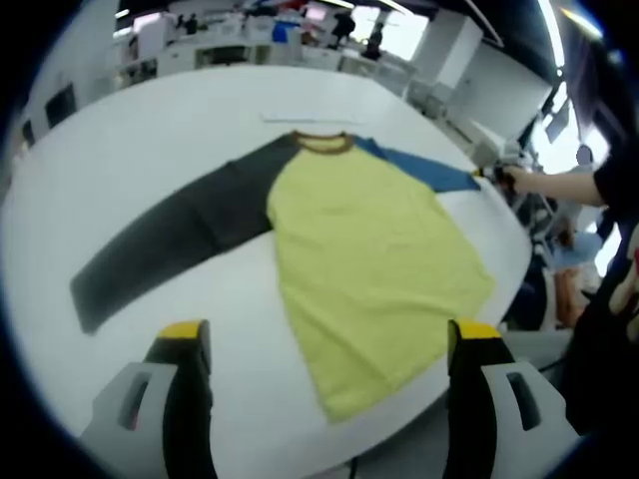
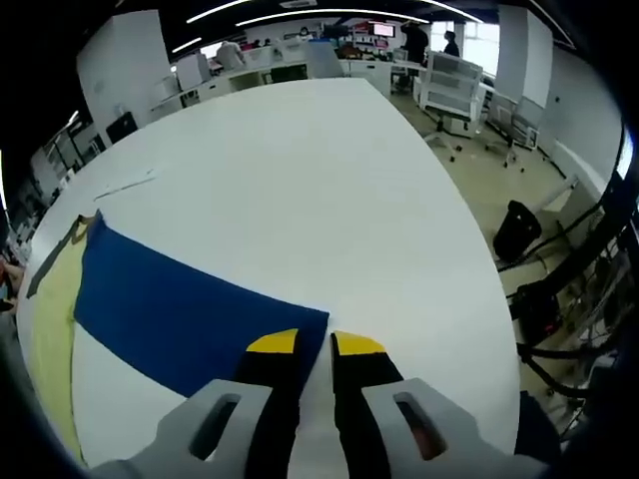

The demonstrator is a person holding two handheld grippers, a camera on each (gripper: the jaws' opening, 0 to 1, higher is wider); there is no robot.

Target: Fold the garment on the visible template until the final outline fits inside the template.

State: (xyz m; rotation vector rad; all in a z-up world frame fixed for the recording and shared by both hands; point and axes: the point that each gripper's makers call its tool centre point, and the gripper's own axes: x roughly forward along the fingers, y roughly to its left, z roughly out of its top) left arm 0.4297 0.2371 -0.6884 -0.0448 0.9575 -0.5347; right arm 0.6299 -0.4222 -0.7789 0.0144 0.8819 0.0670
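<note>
While the right gripper (image 2: 315,344) pinches the blue sleeve (image 2: 190,314) cuff to fold it inward, the left gripper (image 1: 329,344) hangs spread over the raglan shirt (image 1: 369,259) lying flat ahead on the white table (image 1: 150,130).

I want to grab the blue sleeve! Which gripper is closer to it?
Right. The right gripper is at the cuff end of the blue sleeve, jaws nearly closed there. The left gripper is open, back near the shirt's hem.
</note>
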